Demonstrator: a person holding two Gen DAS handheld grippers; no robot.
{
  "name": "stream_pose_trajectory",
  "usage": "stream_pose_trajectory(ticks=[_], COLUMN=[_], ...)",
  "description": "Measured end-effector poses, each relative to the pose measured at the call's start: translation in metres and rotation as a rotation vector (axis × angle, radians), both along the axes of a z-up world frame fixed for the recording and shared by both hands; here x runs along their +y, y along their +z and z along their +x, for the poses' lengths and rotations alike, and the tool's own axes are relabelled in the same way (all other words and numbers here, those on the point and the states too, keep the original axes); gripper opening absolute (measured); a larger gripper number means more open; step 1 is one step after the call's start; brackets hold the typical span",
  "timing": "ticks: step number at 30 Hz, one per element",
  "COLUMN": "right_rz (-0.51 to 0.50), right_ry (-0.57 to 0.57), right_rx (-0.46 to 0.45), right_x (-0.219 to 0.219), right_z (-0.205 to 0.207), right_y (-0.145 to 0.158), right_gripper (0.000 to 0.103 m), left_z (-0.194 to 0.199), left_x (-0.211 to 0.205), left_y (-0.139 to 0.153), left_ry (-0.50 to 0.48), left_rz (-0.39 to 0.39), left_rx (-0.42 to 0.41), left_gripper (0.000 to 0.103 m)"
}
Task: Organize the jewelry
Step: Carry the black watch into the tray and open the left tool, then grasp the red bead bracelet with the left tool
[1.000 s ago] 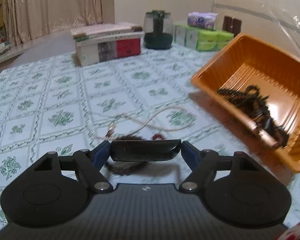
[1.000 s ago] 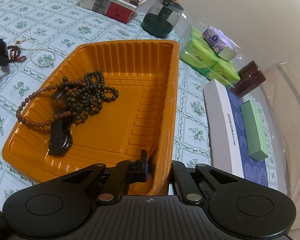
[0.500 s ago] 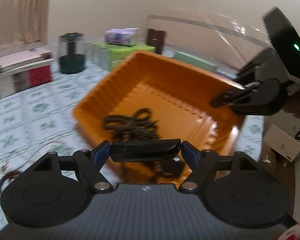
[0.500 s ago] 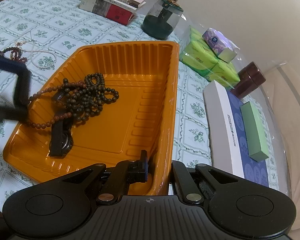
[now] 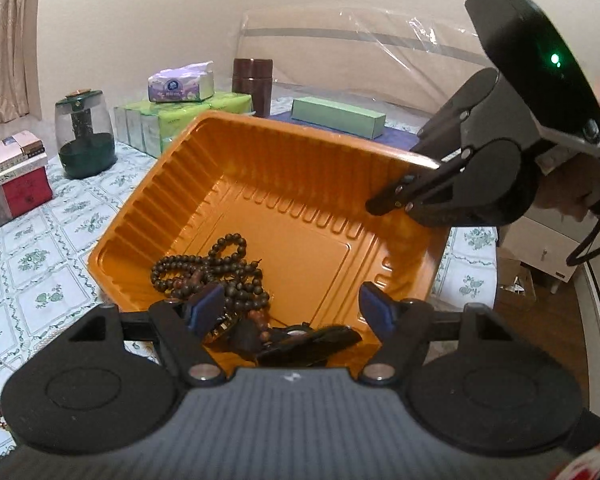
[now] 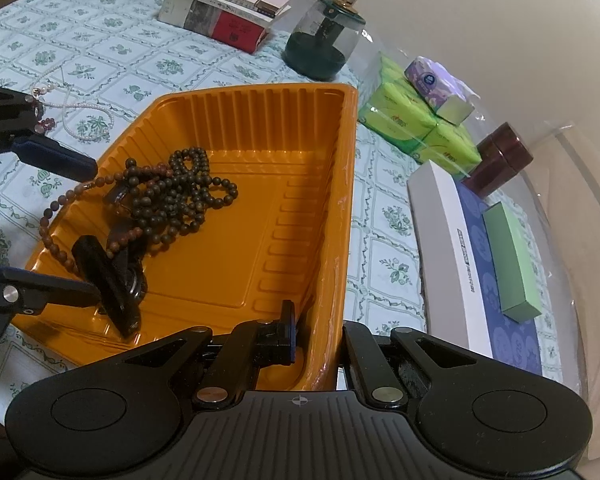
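Several tangled strings of dark brown wooden beads lie with a flat black bar-shaped piece inside the ribbed orange plastic tray, whose rim the right gripper pinches while the left gripper, jaws closing with nothing pressed between them, hangs above.

A lived-in home room: a floral tablecloth covers the table, with stacked books at eleven o'clock, tissue packs at two, curtains at ten.

Stacked books near a glass jar; tissue packs beyond.
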State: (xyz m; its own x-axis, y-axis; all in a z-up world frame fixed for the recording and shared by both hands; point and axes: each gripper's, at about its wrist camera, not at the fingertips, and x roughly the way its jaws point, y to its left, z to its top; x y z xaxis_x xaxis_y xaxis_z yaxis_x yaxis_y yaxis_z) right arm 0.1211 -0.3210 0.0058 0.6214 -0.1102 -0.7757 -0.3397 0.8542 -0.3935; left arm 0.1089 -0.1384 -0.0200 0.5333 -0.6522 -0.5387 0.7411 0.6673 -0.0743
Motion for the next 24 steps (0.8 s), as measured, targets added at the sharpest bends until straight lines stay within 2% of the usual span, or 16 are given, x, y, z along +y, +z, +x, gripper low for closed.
stream_pose_trajectory(ticks=[5,14,19,24], right_rz=[0.001,0.0,-0.001,-0.006], right_ry=[-0.001,-0.001,-0.001,0.0], right_rx=[-0.001,-0.002,-0.003,-0.002], right_x=[0.0,-0.001,0.0,-0.001], right_z=[0.0,-0.001,-0.001,-0.001], right_y=[0.0,0.0,0.0,0.001], right_gripper=[0.005,0.005,0.005,0.005], left_z=[-0.006,-0.015,-0.007,0.002], left_x=[0.023,0.099,0.14,0.166], left_y=[-0.001,-0.013,-0.024,-0.034], left_ry=[0.082,0.369,0.539,0.634], left_rz=[-0.018,0.014,0.066,0.084], left_rx=[0.016,0.035,0.051,0.058], left_gripper=[0.072,0.072,0.072,0.069])
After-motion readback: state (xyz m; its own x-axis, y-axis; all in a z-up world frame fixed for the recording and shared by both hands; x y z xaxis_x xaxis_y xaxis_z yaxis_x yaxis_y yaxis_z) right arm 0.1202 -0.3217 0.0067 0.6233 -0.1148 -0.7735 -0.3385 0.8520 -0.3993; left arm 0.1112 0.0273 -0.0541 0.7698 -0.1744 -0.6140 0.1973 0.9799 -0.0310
